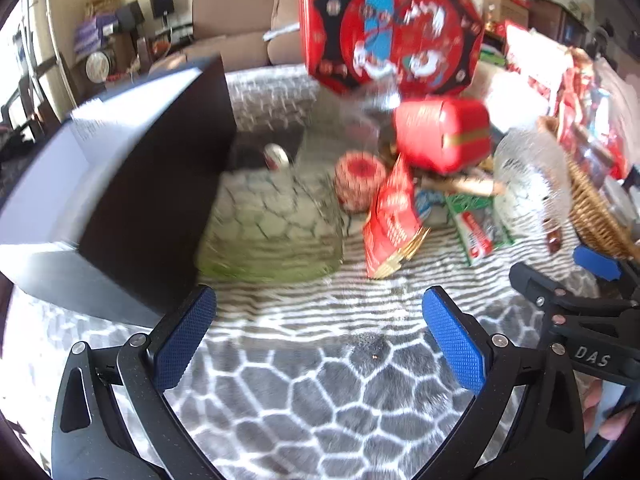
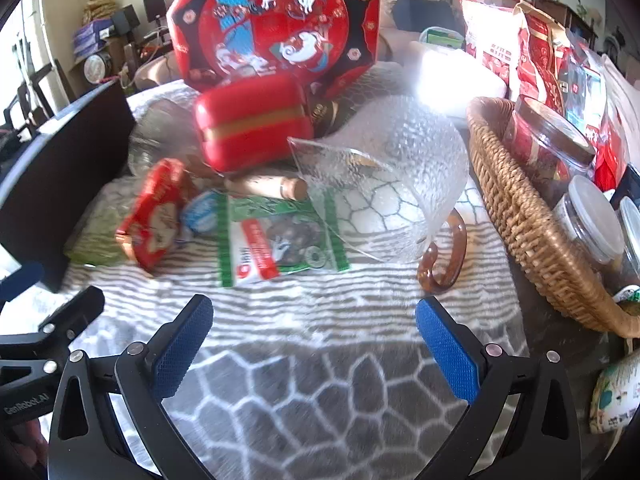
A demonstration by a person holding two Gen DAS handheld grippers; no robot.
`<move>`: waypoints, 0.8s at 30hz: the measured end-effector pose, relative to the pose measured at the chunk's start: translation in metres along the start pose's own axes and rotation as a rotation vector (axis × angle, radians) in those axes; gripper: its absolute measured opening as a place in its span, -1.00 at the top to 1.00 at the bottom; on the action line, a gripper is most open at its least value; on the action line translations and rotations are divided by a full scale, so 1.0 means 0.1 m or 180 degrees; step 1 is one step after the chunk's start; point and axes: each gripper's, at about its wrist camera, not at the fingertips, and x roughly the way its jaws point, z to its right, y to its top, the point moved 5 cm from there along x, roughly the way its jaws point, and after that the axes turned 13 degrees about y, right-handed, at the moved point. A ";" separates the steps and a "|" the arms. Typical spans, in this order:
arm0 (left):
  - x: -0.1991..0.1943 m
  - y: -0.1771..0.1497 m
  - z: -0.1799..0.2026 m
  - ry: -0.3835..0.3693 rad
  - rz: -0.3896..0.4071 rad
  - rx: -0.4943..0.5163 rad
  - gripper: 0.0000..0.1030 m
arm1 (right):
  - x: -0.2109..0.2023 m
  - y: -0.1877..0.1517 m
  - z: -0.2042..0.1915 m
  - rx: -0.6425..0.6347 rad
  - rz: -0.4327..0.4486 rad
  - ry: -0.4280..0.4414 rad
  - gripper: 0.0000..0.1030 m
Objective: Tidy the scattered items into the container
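Scattered items lie on a grey patterned cloth: a red snack packet [image 1: 390, 220] [image 2: 154, 216], a green-edged packet [image 2: 276, 240] [image 1: 478, 228], a red rounded tin [image 1: 444, 134] [image 2: 254, 120], a clear glass jug [image 2: 384, 192] [image 1: 528, 178] lying on its side, and a wooden stick [image 2: 266, 186]. A wicker basket [image 2: 532, 224] [image 1: 592, 208] at the right holds several jars. My left gripper [image 1: 320, 336] is open and empty above the cloth. My right gripper [image 2: 314, 340] is open and empty, in front of the green-edged packet.
A red octagonal tin [image 1: 394, 26] [image 2: 276, 20] stands upright behind the items. A dark box [image 1: 160, 184] [image 2: 60, 168] sits at the left. A green-tinted bundle [image 1: 276, 228] lies next to it. Red bags [image 2: 536, 48] stand behind the basket.
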 end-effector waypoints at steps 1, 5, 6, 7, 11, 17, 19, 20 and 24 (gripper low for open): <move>-0.08 0.04 -0.05 -0.0021 0.0022 -0.0014 -1.00 | -0.05 0.00 -0.03 0.0012 -0.0009 -0.0008 -1.00; -0.47 0.17 -0.25 -0.0057 0.0154 -0.0107 -1.00 | -0.23 0.01 -0.18 -0.0080 0.0000 -0.0026 -1.00; -0.56 0.20 -0.29 -0.0049 0.0194 -0.0130 -1.00 | -0.27 0.02 -0.22 -0.0118 0.0013 -0.0047 -1.00; -0.63 0.24 -0.34 -0.0026 0.0223 -0.0150 -1.00 | -0.32 0.04 -0.27 -0.0150 0.0026 -0.0061 -1.00; -0.77 0.33 -0.49 -0.0005 0.0271 -0.0222 -1.00 | -0.55 0.17 -0.50 -0.0248 0.0113 -0.0064 -1.00; -0.90 0.37 -0.65 0.0042 0.0322 -0.0306 -1.00 | -0.79 0.35 -0.70 -0.0307 0.0232 -0.0065 -1.00; -0.95 0.38 -0.72 0.0062 0.0329 -0.0342 -1.00 | -0.84 0.39 -0.74 -0.0298 0.0259 -0.0065 -1.00; -0.97 0.39 -0.74 0.0074 0.0341 -0.0353 -1.00 | -0.86 0.41 -0.76 -0.0295 0.0265 -0.0071 -1.00; -1.07 0.44 -0.84 0.0078 0.0390 -0.0389 -1.00 | -0.93 0.45 -0.85 -0.0311 0.0300 -0.0076 -1.00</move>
